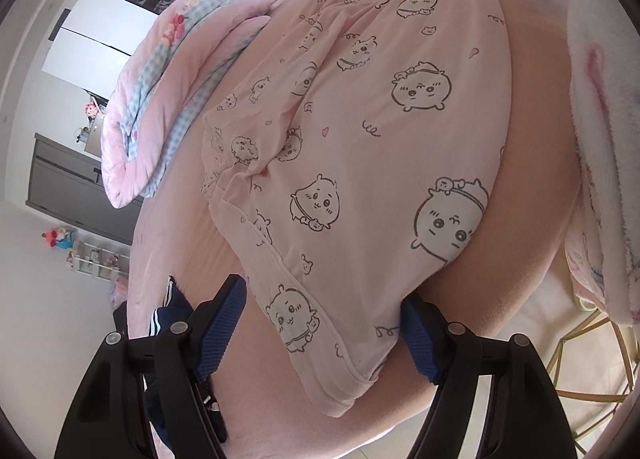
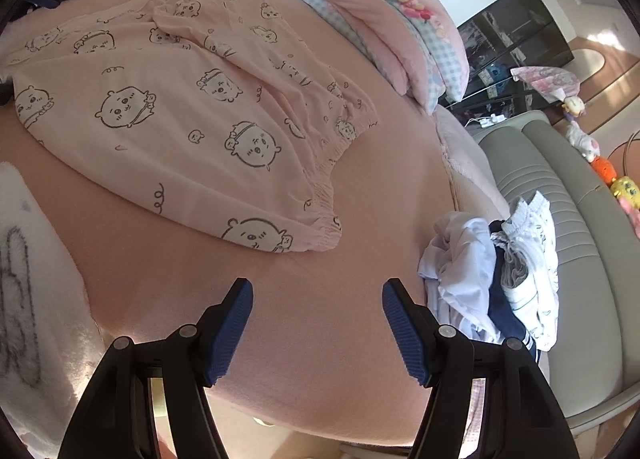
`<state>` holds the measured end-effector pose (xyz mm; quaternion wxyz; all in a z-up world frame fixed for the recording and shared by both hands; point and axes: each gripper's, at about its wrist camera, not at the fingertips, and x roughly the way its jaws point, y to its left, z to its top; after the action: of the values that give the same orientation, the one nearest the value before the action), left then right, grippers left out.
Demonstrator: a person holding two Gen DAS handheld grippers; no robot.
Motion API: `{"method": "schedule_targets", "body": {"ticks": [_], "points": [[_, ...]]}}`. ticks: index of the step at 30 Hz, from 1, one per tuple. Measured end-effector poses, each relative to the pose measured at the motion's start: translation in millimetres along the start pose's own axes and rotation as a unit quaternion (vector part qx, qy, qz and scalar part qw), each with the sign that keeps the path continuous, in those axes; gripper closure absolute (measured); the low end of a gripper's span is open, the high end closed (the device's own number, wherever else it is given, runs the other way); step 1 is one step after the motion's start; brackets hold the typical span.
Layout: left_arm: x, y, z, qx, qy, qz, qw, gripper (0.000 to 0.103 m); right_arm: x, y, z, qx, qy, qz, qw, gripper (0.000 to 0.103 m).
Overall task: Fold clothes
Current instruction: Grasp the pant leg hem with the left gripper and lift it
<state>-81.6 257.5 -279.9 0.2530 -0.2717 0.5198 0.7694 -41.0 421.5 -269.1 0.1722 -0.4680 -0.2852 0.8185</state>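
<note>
pyjama hem (image 1: 320,343) hiding right claw pad

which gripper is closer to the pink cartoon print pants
Left. The left gripper has its fingers on either side of the hem end of the pink cartoon print pants. The right gripper hangs open over bare pink sheet, short of the waistband.

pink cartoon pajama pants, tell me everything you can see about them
The pink cartoon pajama pants are soft, thin-looking fabric printed with outlined round cartoon animals, small hearts and squiggles. They lie spread and mostly flat on the pink bed sheet, one leg creased over the other. The gathered elastic waistband faces the right gripper, which hangs open, short of it. A hemmed leg end sits between the pads of the left gripper, which do not visibly press it.
</note>
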Motion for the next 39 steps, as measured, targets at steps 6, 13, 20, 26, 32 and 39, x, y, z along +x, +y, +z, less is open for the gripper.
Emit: {"method": "schedule_targets", "body": {"ticks": [6,13,20,26,32,39], "points": [[4,-7,5,-0.003,0.014,-0.014,0.9998,0.082,-3,2,12,-0.004,0.001,-0.006,1.0,0.036],[11,24,9,-0.093,0.031,-0.058,0.9935,0.083,-23,0,25,0.0,-0.014,-0.018,1.0,0.036],[12,61,9,-0.186,0.027,-0.109,0.9761,0.084,-36,22,43,-0.051,-0.051,0.012,0.997,0.036],[4,65,13,-0.2,0.019,-0.111,0.9734,0.084,-33,49,55,-0.104,-0.059,0.006,0.993,0.036],[-5,72,20,-0.215,0.008,-0.114,0.97,0.084,-28,61,69,-0.124,-0.061,0.02,0.99,0.036],[-3,86,28,-0.214,-0.003,-0.105,0.9712,0.084,-23,89,80,-0.161,-0.071,0.042,0.984,0.036]]}}
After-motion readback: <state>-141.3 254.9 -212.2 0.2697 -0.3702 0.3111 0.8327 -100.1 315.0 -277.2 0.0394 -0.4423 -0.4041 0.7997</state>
